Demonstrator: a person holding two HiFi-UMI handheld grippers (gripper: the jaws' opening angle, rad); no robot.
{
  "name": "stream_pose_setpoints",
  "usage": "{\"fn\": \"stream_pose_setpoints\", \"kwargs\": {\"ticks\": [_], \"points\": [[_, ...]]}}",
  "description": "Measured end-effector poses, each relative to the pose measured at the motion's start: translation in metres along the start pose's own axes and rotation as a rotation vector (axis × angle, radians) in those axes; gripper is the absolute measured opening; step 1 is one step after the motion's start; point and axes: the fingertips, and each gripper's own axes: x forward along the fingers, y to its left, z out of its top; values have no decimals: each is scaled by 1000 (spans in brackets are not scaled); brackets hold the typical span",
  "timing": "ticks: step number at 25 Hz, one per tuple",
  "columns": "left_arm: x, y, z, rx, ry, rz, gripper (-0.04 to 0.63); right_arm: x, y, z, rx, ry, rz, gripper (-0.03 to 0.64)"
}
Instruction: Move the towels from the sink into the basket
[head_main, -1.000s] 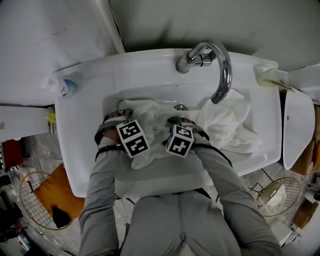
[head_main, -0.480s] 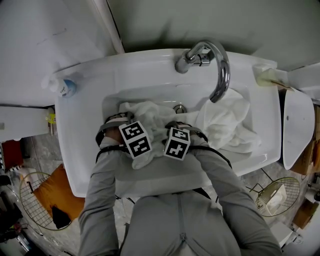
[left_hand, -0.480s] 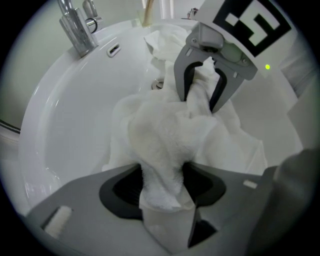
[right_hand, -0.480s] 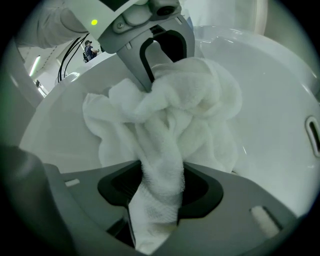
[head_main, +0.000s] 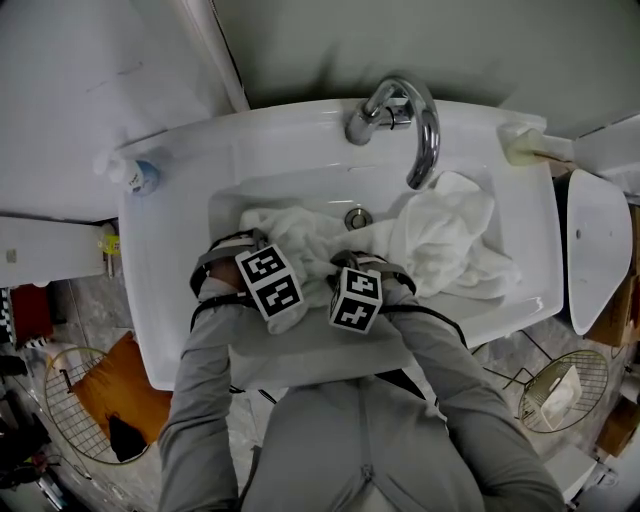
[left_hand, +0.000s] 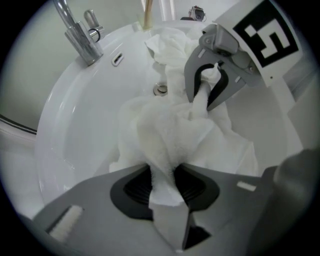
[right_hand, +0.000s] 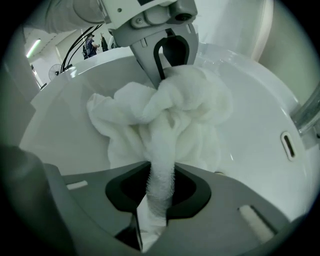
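Note:
A crumpled white towel (head_main: 300, 232) lies in the white sink (head_main: 180, 240). A second white towel (head_main: 450, 240) is draped over the basin's right side. Both grippers reach into the basin; their marker cubes (head_main: 268, 283) (head_main: 356, 298) sit side by side over the first towel. My left gripper (left_hand: 162, 182) is closing, and its pads pinch a fold of that towel (left_hand: 170, 135). My right gripper (right_hand: 160, 192) is closing too, with a rolled fold of the same towel (right_hand: 165, 110) squeezed between its pads. Each gripper shows in the other's view (left_hand: 215, 75) (right_hand: 165, 45).
The chrome faucet (head_main: 400, 110) arches over the basin above the drain (head_main: 357, 217). A wire basket (head_main: 70, 400) holding an orange cloth stands on the floor at lower left. Another wire basket (head_main: 565, 390) is at lower right. A small bottle (head_main: 140, 175) rests on the sink's left rim.
Both grippers have gone from wide open to pinching the towel. The towel between them has bunched up and shifted slightly toward the person.

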Motion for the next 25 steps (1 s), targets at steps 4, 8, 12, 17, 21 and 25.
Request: {"fn": "stream_pose_setpoints", "kwargs": {"ticks": [4, 8, 12, 17, 21, 25], "points": [[-23, 4, -2, -57, -45, 37, 176, -21, -9, 13, 21, -76, -77, 86], [-58, 5, -2, -113, -99, 80, 176, -49, -12, 21, 41, -139, -139, 86], [-99, 13, 6, -137, -149, 162, 176, -90, -24, 29, 101, -246, -235, 86], [-156, 17, 33, -107, -225, 284, 176, -152, -37, 27, 150, -381, -397, 86], [-193, 5, 75, -25, -271, 364, 176, -201, -35, -1, 193, -437, -523, 87], [-223, -23, 132, 72, -331, 408, 176, -251, -22, -51, 263, -451, -649, 87]]}}
